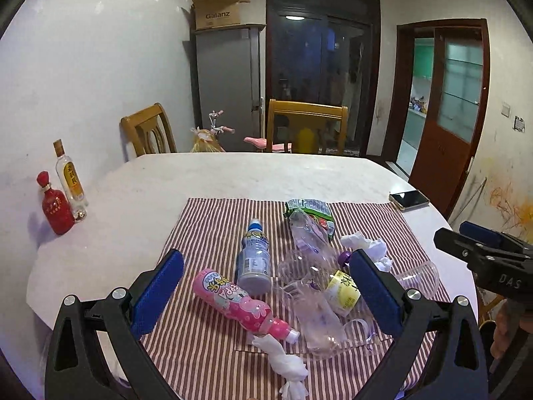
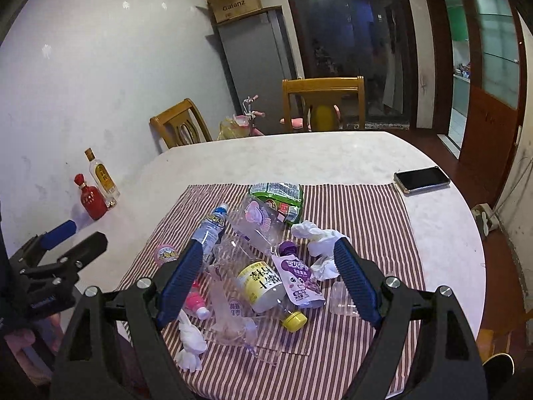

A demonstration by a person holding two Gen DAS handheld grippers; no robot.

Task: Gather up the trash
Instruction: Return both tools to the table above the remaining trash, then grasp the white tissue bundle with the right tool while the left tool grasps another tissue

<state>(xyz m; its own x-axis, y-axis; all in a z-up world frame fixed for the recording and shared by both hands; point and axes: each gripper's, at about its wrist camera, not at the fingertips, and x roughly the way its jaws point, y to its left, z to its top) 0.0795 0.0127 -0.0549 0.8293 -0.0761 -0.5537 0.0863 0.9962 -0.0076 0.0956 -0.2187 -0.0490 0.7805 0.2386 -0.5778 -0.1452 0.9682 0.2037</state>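
Left wrist view: left gripper [image 1: 266, 286] spread wide, nothing between the blue pads, poised above a litter pile on a red-and-white striped cloth [image 1: 213, 213] spread over the pale round worktop [image 1: 233, 173]. In the pile: pink cartoon-printed plastic bottle [image 1: 233, 300] lying on its side, blue-capped white drink bottle [image 1: 253, 260] beside it, crushed clear plastic bottle [image 1: 309, 236], green snack wrapper [image 1: 308, 206] at the far edge, twisted white tissue [image 1: 286, 363] nearest the camera, crumpled white tissue [image 1: 366, 245] to the right. Right gripper [image 1: 466, 236] just visible at the right edge. Right wrist view: right gripper [image 2: 269, 266] likewise wide apart and empty, over a yellow-labelled clear bottle [image 2: 263, 286] and a purple spouted pouch [image 2: 296, 276] touching it. Off the cloth: red ceramic bottle [image 2: 91, 200] and clear liquor bottle [image 2: 101, 176] upright by the wall, dark smartphone [image 2: 421, 179] near the worktop's right rim.
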